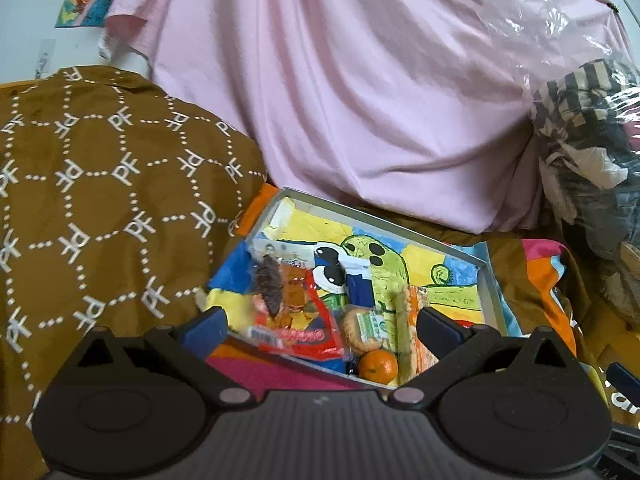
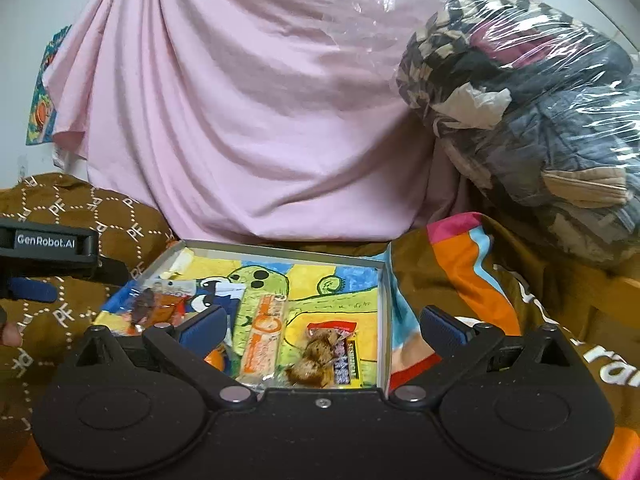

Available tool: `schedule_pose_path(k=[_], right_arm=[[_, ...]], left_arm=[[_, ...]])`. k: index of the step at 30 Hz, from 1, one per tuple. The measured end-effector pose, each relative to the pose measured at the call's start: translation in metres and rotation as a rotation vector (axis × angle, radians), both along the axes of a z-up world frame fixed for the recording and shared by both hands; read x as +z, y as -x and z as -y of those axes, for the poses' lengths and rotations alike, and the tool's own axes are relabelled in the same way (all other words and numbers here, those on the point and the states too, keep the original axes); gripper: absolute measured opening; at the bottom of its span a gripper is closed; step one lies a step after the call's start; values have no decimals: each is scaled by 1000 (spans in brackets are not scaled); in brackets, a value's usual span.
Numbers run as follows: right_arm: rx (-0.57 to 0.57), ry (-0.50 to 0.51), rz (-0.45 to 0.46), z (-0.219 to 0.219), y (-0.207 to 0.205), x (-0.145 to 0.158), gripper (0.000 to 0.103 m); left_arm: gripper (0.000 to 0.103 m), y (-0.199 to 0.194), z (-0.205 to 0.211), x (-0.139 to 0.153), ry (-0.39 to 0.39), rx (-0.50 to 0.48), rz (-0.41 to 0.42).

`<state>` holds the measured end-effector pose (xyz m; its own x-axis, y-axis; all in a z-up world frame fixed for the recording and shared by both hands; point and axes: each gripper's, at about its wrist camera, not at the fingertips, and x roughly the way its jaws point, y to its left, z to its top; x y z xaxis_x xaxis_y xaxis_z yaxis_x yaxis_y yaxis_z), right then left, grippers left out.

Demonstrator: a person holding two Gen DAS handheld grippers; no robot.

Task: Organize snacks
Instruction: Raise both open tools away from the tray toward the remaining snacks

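A shallow box point(image 1: 362, 211) lined with a bright cartoon drawing lies on the bed. In the left wrist view its near end holds a red snack packet point(image 1: 298, 322), a wrapped round biscuit point(image 1: 360, 330), an orange point(image 1: 378, 366) and a long orange-and-white bar point(image 1: 412, 334). My left gripper point(image 1: 322, 330) hovers open above them, holding nothing. In the right wrist view the box point(image 2: 280, 249) shows the bar point(image 2: 264, 340), a brown lumpy snack in a clear wrapper point(image 2: 318, 354) and the red packet point(image 2: 156, 304). My right gripper point(image 2: 324, 328) is open and empty over the box's near edge.
A pink sheet point(image 2: 248, 120) hangs behind the box. Brown fabric printed with white "PF" letters point(image 1: 100, 184) lies to the left. A clear plastic bag of folded clothes point(image 2: 532, 100) sits at the right, above a brown, orange and pink blanket point(image 2: 472, 276). The left gripper's black housing point(image 2: 48, 244) shows at the left edge.
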<state>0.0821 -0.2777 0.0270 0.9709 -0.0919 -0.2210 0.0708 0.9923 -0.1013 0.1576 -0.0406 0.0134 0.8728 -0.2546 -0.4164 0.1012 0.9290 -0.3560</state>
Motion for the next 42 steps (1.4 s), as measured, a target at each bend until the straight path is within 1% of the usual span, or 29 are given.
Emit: schedule_pose_path(k=[6,14,19,24,30,37,42], right_arm=[[6,-34,-24,-6,30,4,102],[3,-61,-95,-15,63,0,102],[4,-55,-155,-20,73,-5,102],[37,-45,-291,-25,69,-19,102],[37,-48,-357,-28,62,-28,102],[8,-71,-461,-23,47,-41,102],[9,-92,-514,-21,39,-47,102]], left_arm=[[103,30,-12,2,-37,-14,6],[103,68,-25,-3,-94,-50,-15],[103,86,-28,-7,-138,-66,-37],[103,95,-30,-21,-174,-121,-130],[103,94,-30,-37,-218,-142,-199],[103,91,-22,-47,-287,-168,-217],[103,84,-18,-55,-315,-172,-239]])
